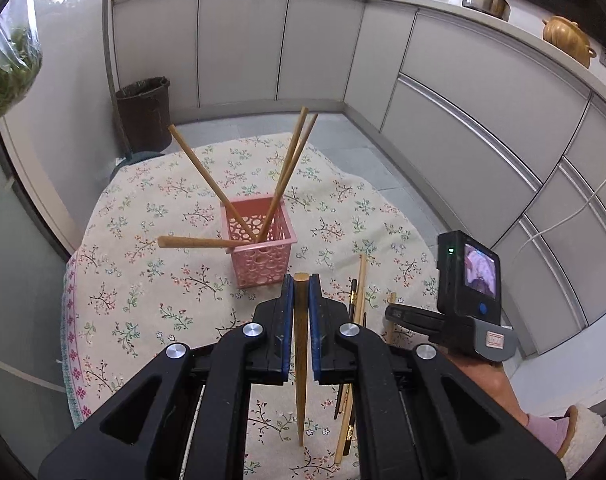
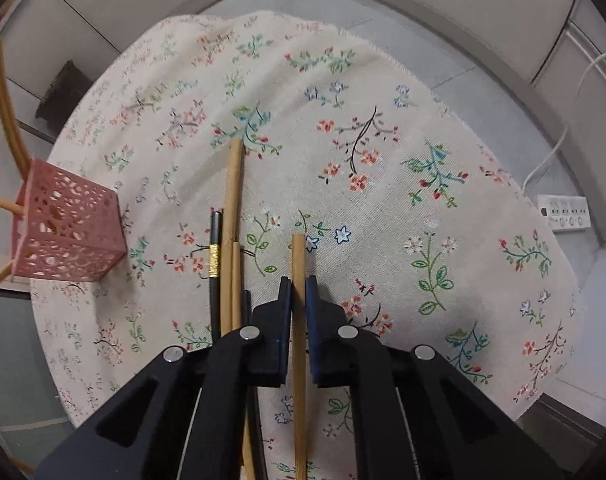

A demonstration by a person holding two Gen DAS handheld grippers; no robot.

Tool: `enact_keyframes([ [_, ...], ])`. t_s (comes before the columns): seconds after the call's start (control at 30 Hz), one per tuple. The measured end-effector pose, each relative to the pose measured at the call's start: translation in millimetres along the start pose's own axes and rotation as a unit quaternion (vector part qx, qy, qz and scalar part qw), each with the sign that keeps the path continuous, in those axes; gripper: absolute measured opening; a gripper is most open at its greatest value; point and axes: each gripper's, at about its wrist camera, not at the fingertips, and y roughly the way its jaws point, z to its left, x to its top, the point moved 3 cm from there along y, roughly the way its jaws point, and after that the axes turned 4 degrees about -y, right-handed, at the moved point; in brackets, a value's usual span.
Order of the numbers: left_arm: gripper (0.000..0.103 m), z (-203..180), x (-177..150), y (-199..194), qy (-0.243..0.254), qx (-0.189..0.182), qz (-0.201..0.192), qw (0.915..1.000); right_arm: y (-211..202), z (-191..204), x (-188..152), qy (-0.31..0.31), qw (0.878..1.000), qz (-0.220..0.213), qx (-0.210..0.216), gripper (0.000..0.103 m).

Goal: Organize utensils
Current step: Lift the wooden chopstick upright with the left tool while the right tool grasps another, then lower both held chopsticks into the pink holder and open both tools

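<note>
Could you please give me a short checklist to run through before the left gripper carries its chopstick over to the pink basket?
1. Left gripper shut on the brown chopstick: ok, clamped between the blue pads.
2. Pink basket upright on the floral tablecloth: ok.
3. Room in the basket: ok, though four chopsticks already lean out of it at angles.
4. Right gripper clear of the path: ok, it sits to the right over the loose chopsticks.
5. Right gripper's hold on the bamboo chopstick: cannot tell; the pads flank it, contact unclear.
</note>
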Motion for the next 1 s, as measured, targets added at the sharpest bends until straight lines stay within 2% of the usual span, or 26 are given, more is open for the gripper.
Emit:
enact_keyframes([
  [0.3,0.007,-11.3,0.0,-19.1,0.011,-0.006,-0.021,0.9997,-84.0,0.7,-12.0,-0.032,0.994,-0.073,0.075,0.007],
  [0.4,0.007,-14.0,-0.9,-26.3,0.015,-0.005,-0.030,0.9994,-106.6,0.6,-16.5,-0.047,0.990,-0.084,0.100,0.007],
  [0.7,0.007,-21.2,3.7,-40.0,0.015,-0.007,-0.048,0.9987,-184.3,-13.2,-18.8,-0.074,0.973,-0.177,0.125,0.008],
  [1.0,0.007,-25.6,29.2,-52.7,0.004,-0.018,-0.075,0.9970,-236.5,-20.2,2.0,-0.058,0.958,-0.234,0.157,0.008],
])
